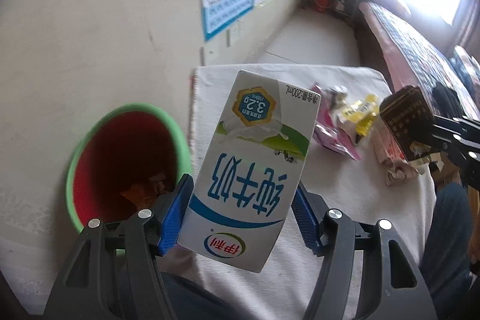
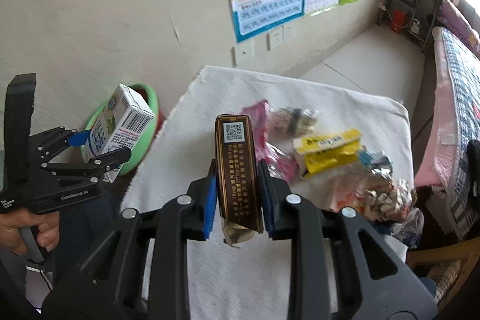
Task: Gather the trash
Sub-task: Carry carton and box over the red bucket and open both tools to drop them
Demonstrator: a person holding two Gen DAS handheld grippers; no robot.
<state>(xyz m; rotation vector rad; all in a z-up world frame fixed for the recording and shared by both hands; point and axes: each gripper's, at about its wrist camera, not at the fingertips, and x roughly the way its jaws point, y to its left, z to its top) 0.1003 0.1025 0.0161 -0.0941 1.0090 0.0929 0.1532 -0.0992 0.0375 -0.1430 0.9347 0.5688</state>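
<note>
- Left gripper (image 1: 243,209) pinches a milk carton (image 1: 255,170) by its sides, held beside the bin (image 1: 90,146) – over the table's (image 1: 345,200) edge.
- Right gripper (image 2: 238,197) clamps a dark cigarette pack (image 2: 237,167) above the table – wrappers (image 2: 327,152) lie beyond it.

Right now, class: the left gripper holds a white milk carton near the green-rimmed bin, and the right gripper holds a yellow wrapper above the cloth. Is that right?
Not quite. The right gripper is shut on a dark brown box, as the right wrist view shows; the yellow wrapper lies on the cloth. The left gripper does hold the milk carton near the bin.
</note>
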